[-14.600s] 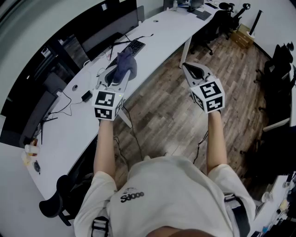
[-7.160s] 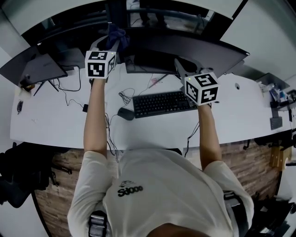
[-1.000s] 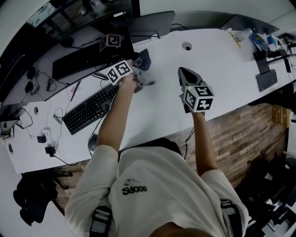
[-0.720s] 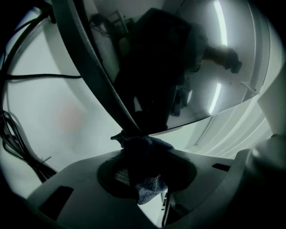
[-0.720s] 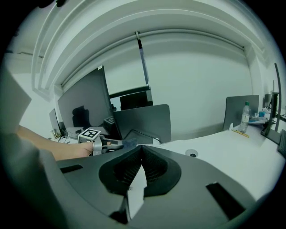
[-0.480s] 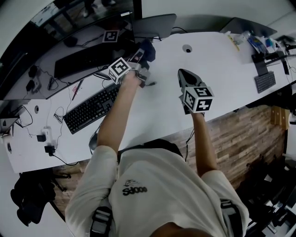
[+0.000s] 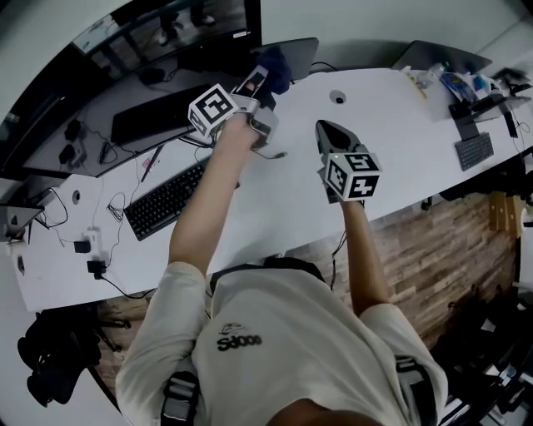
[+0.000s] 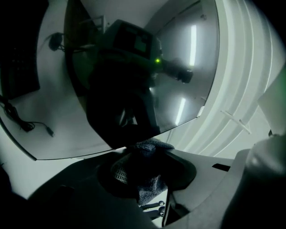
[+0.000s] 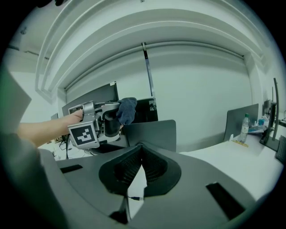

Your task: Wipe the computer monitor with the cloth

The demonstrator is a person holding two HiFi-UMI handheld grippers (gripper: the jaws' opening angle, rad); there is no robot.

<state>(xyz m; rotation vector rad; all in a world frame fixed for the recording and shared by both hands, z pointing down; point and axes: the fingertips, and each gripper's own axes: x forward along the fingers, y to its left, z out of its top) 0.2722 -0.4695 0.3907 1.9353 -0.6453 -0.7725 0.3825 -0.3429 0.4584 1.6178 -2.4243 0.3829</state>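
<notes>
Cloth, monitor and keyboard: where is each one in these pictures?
cloth (image 9: 126,109), right gripper view, middle of the bunched dark fabric.
monitor (image 8: 187,58), left gripper view, glossy screen face.
keyboard (image 7: 166,200), head view, middle of the key rows.

Left tool (image 7: 260,81) clamped, outstretched; right tool (image 7: 326,133) closed.

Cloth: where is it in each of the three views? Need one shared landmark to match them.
Head view: cloth at top centre, in the left hand-held gripper.
Left gripper view: cloth low centre, clamped between the jaws, touching the screen's edge.
Right gripper view: cloth left of centre.
Shared landmark: the monitor.
</notes>
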